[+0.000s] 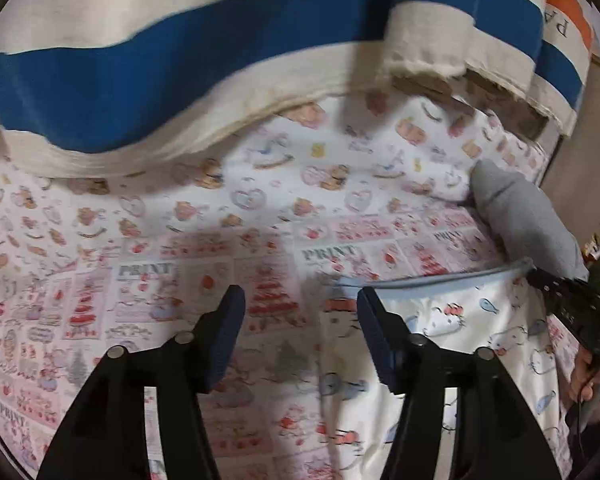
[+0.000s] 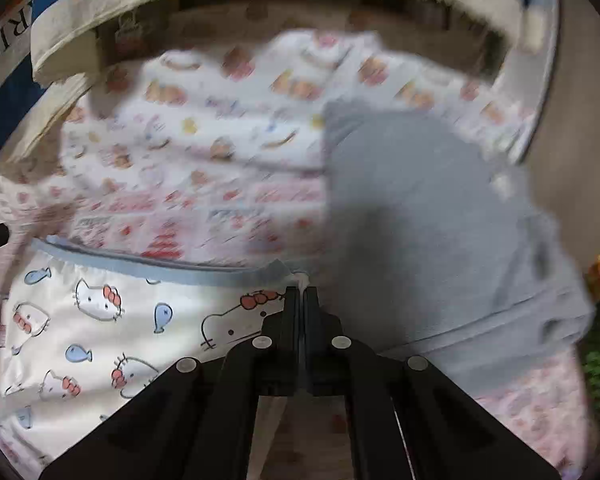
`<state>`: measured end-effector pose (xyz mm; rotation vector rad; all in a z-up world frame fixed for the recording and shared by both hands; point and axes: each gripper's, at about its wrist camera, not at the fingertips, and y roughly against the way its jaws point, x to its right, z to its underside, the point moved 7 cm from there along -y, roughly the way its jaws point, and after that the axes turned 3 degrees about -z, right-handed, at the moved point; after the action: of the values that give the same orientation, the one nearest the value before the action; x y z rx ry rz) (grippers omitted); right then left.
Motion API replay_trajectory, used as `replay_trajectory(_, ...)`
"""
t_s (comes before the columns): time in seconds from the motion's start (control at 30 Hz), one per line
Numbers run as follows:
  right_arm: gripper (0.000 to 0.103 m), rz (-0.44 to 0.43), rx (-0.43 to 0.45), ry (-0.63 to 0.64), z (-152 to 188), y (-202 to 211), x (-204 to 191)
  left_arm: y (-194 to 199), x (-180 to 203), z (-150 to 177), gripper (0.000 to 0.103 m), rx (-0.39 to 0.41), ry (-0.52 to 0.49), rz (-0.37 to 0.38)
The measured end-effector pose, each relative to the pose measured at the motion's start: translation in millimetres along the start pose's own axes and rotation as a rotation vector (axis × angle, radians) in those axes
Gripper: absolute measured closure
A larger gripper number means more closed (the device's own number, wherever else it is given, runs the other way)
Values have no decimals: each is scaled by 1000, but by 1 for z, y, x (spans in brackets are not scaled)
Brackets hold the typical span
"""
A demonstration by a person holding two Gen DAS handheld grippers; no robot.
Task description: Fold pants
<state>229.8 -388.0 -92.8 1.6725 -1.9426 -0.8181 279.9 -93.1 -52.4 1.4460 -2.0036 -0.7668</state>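
Your right claw [image 2: 300, 294] pinches the pants [image 2: 100, 320] at the waistband's right corner; the band runs leftward, toward your left claw [image 1: 300, 312], which gapes wide, empty.

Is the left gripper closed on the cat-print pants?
No, in the left wrist view the left gripper has its fingers spread wide with only bedding showing between them, and the cat-print pants lie under its right finger, ungripped.
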Motion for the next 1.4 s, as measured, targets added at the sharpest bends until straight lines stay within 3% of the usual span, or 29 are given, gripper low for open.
replay_trajectory(0.33,102,-51,-26,-19,4,-5,5,-39,23,9,50,-129,20,138)
replay_trajectory(0.47,102,-58,-21,5,5,-9,0,-46,30,12,94,-121,-20,136)
replay_trajectory(0.5,102,-66,-7,18,4,-8,-2,-43,29,12,95,-94,-41,85)
replay_trajectory(0.57,102,-99,16,27,2,-9,-7,-25,22,4,95,0,-40,-35)
replay_trajectory(0.67,102,-151,69,48,-6,-3,-23,17,21,-14,95,137,-96,-94)
replay_trajectory(0.83,102,-226,153,111,-31,12,-68,57,-8,-47,95,226,-105,-205)
replay_trajectory(1.03,102,-241,187,114,-64,11,-107,37,-51,-60,94,178,-54,-298)
replay_trajectory(1.23,102,-247,148,112,-65,-23,-121,-14,-75,-41,94,117,-34,-303)
replay_trajectory(1.37,102,-202,127,118,-58,-42,-121,-37,-81,-28,89,71,-34,-310)
replay_trajectory(1.4,102,-180,129,119,-59,-45,-118,-38,-81,-27,83,75,-44,-322)
